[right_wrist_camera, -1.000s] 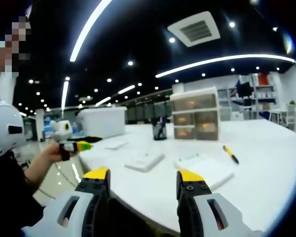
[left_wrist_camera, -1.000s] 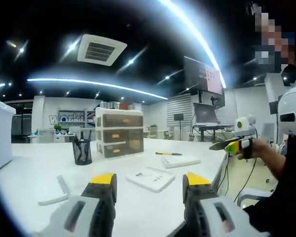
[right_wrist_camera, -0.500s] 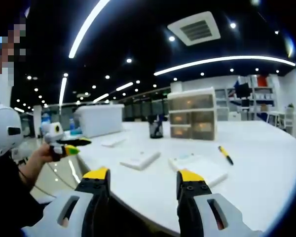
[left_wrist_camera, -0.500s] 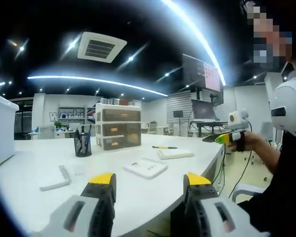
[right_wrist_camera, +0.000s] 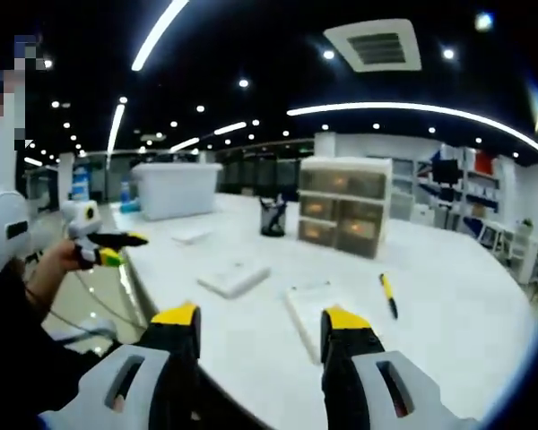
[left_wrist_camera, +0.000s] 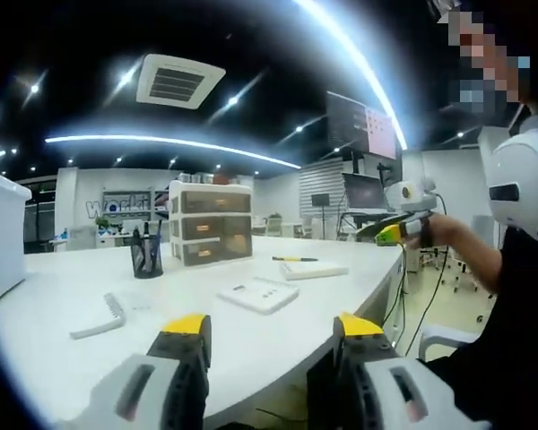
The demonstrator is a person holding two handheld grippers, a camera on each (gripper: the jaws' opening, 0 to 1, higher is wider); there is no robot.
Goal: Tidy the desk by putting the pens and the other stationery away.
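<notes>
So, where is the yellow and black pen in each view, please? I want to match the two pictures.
Left gripper view: the yellow and black pen lies right of centre, on the white notepad.
Right gripper view: the pen lies right of centre, on the white desk beside the notepad, apparently just off its edge.
Shared landmark: the drawer unit, with the black pen holder beside it.

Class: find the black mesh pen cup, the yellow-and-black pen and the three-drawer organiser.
Black mesh pen cup (left_wrist_camera: 147, 260), left gripper view, its wall.
Yellow-and-black pen (right_wrist_camera: 387, 296), right gripper view, mid-barrel.
Three-drawer organiser (right_wrist_camera: 344, 205), right gripper view, middle drawer front.
</notes>
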